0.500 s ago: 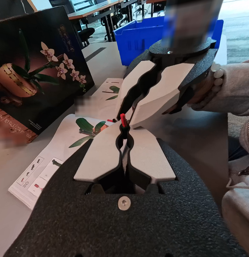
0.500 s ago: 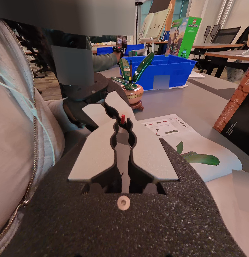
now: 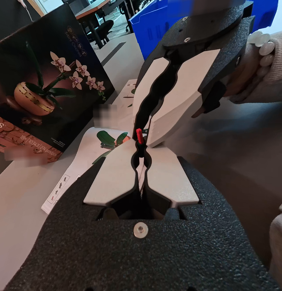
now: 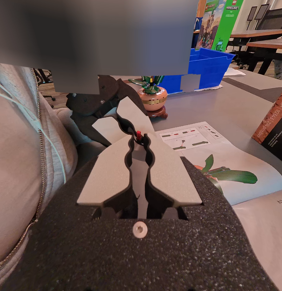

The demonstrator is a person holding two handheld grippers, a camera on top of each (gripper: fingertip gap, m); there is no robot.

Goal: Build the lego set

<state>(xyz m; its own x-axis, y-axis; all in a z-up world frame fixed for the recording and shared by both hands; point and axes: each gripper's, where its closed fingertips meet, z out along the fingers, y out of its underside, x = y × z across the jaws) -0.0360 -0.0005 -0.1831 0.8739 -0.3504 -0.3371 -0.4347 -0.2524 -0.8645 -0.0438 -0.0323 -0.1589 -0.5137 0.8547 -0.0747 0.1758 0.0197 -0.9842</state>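
- Moved in closer than half a second ago: right gripper (image 3: 141, 138) now fills more of the left wrist view, its tips meeting those of the left gripper (image 3: 141, 147); red pin (image 3: 139, 137) stays upright between the two pairs of tips
- Left gripper: jaws pressed almost together, pinching a small dark green piece (image 3: 141, 148) at the tips; red pin stands up out of that piece
- Right gripper: seen again in its own view (image 4: 139, 139); jaws narrowed with a slim gap along their length, tips close on either side of the same small piece; cannot tell whether they actually pinch it
- Same red pin (image 4: 138, 135) in the right wrist view, poking up between the tips, with the left gripper (image 4: 137, 133) coming in from the upper left
- Held above the open instruction booklet (image 4: 231, 157), which lies flat on the grey table (image 4: 215, 107); pages show green leaves and small step diagrams
- Partly built orchid pot (image 4: 152, 99), tan with a gold band on a brown base and green leaves on top, stands on the table beyond the grippers, well apart from them
- Blue bin (image 4: 212, 66) behind the pot; green set box (image 4: 219, 25) farther back
- Dark orchid set box (image 3: 42, 81) stands to the left of the booklet in the left wrist view, close to its edge
- Pale sleeve and bead bracelet (image 3: 263, 50) at the wrist behind the right gripper
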